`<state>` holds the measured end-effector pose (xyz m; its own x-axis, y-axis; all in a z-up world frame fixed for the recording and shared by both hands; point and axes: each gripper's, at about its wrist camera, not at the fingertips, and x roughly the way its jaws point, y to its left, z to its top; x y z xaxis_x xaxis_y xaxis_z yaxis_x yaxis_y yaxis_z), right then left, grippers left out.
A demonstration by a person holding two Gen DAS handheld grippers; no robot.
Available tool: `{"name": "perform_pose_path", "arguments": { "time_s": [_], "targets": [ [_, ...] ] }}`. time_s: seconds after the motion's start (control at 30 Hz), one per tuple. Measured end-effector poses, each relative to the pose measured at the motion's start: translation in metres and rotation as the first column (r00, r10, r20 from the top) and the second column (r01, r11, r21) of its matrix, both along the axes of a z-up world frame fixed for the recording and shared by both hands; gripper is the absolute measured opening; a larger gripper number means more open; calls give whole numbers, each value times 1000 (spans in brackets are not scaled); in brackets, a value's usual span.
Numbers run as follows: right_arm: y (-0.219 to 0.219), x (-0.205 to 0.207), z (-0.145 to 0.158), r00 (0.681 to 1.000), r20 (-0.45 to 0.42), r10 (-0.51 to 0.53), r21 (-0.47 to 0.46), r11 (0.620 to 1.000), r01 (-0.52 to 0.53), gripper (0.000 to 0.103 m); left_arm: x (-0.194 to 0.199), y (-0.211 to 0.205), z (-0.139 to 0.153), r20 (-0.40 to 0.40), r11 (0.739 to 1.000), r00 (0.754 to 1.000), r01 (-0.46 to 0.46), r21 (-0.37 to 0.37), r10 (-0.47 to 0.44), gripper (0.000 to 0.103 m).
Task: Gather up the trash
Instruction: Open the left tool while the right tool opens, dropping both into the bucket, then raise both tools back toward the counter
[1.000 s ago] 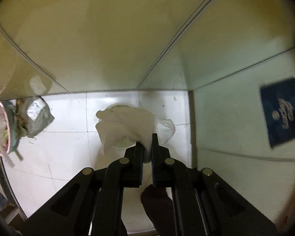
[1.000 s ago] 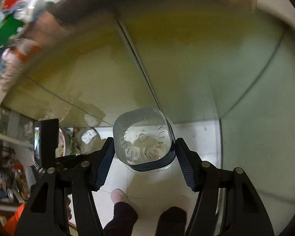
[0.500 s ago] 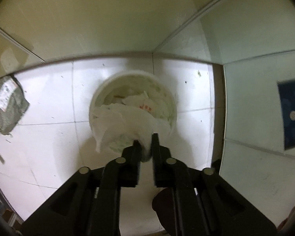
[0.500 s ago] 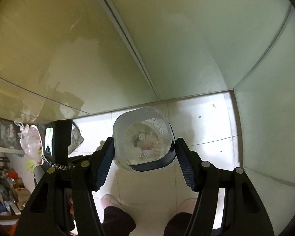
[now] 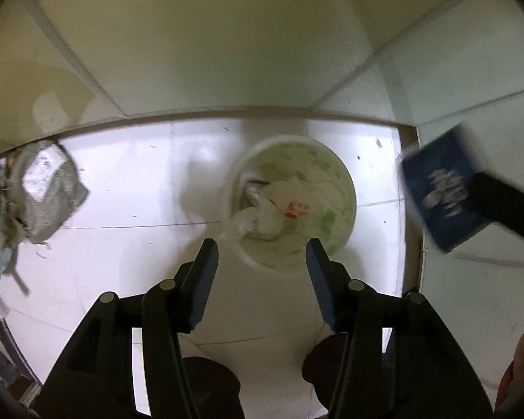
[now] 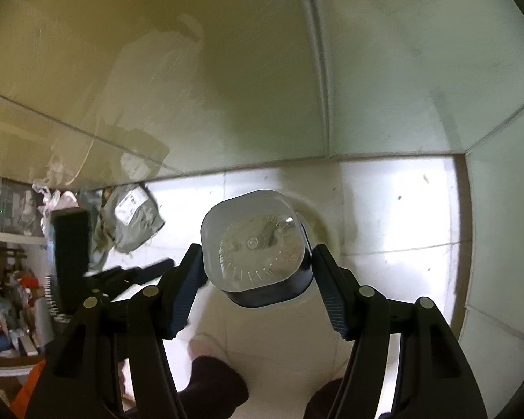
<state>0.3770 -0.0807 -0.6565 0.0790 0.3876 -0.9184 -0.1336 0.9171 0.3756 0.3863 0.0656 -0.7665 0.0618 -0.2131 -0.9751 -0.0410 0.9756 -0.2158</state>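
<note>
A round white trash bin [image 5: 335, 188] stands on the tiled floor in a corner. Crumpled white paper [image 5: 272, 213] with red print lies inside it. My left gripper [image 5: 261, 244] hovers over the bin's near rim, its jaws opening with nothing between them. My right gripper [image 6: 256, 249] is shut on a clear plastic container [image 6: 253, 241] with a dark blue band, bottom toward the camera. The bin's rim [image 6: 319, 221] shows just behind it. In the left wrist view the container's blue label [image 5: 443, 188] appears at the right.
A grey crumpled mailer bag [image 5: 49, 192] [image 6: 132, 216] lies on the floor to the left, beside more litter. Walls close the corner behind and to the right of the bin. The person's dark-socked feet [image 5: 209, 387] stand below the grippers.
The left gripper was shut on the white paper above the bin; its jaws have opened and the paper now lies in the bin. Both grippers have sunk toward the floor.
</note>
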Motion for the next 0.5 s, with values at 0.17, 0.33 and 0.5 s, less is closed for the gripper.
{"name": "perform_pose_path", "arguments": {
  "time_s": [0.17, 0.33, 0.5],
  "targets": [
    [7, -6, 8, 999, -11, 34, -8, 999, -34, 61, -6, 11, 31, 50, 1000, 998, -26, 11, 25, 51],
    [6, -12, 35, 999, -3, 37, -15, 999, -37, 61, -8, 11, 76, 84, 999, 995, -49, 4, 48, 51],
    [-13, -19, 98, 999, 37, 5, -20, 1000, -4, 61, -11, 4, 145, 134, 999, 990, -37, 16, 35, 51]
  ]
}}
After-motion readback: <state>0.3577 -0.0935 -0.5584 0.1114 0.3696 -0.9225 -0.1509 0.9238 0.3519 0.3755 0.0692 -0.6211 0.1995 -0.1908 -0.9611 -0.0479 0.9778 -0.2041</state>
